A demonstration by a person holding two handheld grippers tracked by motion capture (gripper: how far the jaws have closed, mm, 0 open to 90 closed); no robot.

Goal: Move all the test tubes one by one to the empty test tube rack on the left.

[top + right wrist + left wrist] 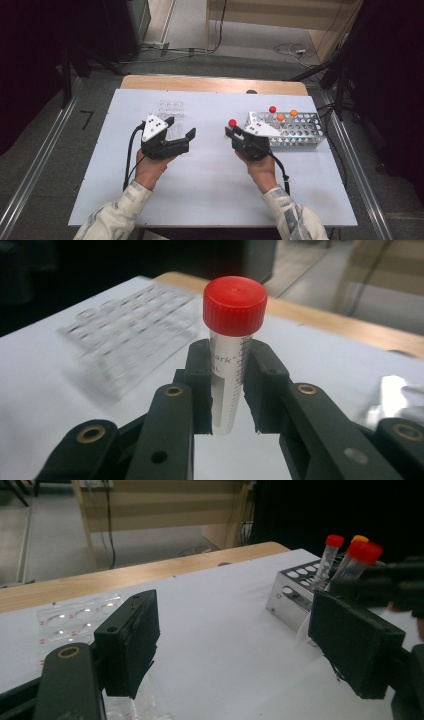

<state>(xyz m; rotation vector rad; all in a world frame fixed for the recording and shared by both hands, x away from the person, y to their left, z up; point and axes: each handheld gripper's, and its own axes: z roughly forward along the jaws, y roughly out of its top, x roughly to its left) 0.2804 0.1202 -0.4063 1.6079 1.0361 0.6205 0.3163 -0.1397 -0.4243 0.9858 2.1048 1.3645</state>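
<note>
two grippers work over a white table [210,195], the biggest thing in the high view, with a strip of bare wood showing along its far edge. on its right side, toward the back, sits a metal tube rack [300,131] with rows of round holes; in the high view it holds three upright tubes, one red-capped [272,109] and two orange-capped [281,117]. toward the left back of the table lies a clear plastic well plate [171,111], flat on the surface, also seen blurred in the right gripper view [125,335].

the left gripper [182,140] hovers just in front of the well plate, its jaws spread wide with nothing between them; the left gripper view shows bare table through the gap.

the right gripper [231,132] sits just left of the rack, clenched on a red-capped tube [231,355]. the right gripper view shows the tube upright between the two pads [200,385], the pads pressing its clear printed wall below the cap, its lower end clear of the table. in the high view its red cap [232,123] stands out beside the rack's left end, outside the rack.
</note>
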